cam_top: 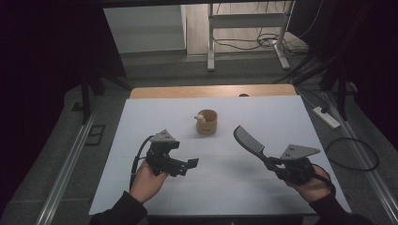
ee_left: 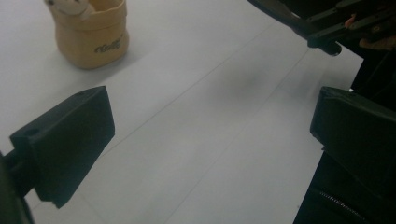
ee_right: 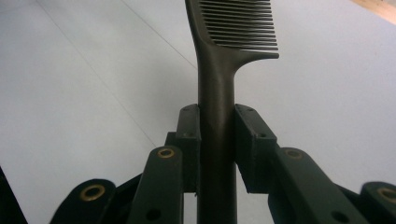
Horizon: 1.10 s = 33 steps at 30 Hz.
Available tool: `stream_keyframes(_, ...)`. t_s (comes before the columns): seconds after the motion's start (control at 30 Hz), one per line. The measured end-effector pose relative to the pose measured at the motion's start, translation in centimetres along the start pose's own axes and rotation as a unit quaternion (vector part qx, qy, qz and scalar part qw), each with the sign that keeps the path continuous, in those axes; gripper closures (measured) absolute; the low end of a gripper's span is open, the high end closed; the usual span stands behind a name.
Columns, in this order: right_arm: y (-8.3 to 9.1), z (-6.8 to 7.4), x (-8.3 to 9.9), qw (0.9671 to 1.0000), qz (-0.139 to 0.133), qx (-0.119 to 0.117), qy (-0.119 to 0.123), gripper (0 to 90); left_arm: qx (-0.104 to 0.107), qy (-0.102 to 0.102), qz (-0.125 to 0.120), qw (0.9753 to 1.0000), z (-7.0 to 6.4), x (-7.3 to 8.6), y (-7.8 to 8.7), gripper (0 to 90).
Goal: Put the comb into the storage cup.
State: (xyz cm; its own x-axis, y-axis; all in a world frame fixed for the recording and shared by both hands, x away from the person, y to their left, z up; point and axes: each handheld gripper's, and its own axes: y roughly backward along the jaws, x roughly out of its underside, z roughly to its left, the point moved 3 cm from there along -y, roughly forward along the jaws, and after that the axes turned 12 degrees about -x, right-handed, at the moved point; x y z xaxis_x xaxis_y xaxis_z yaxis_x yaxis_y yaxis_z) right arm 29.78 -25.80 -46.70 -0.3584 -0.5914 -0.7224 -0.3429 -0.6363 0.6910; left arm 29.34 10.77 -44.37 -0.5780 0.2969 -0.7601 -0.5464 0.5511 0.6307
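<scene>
A white sheet (cam_top: 220, 183) covers the table (cam_top: 211, 90), leaving a wooden strip bare along the far edge. A tan cup (cam_top: 207, 122) stands on the sheet near its far middle.

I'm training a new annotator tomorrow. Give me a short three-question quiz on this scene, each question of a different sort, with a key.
1. True or false: the right gripper is shut on the comb.
2. Which thing stands at the middle of the table? A) a plate B) a tan cup C) a bottle
3. Fill in: the left gripper has its jaws ____ and holds nothing.

Key: 1 true; 2 B; 3 open.
</scene>
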Motion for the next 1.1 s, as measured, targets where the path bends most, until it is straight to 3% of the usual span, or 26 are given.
stream_keyframes(0.23, 0.1, 0.4, -0.3, 0.9999, -0.009, -0.001, 0.008, 72.2, 0.012, -0.003, -0.004, 0.9999, -0.6, -1.3, -0.7, 0.1)
stream_keyframes(0.43, 0.1, 0.6, -0.6, 0.9998, -0.016, -0.004, 0.013, 72.3, 0.01, -0.012, -0.002, 0.9999, -1.0, -2.3, -1.3, 0.5)
stream_keyframes(1.1, -0.3, 1.8, -1.7, 0.9988, -0.033, -0.009, 0.035, 72.3, 0.048, -0.043, 0.007, 0.9979, -1.6, -4.5, -3.6, 0.1)
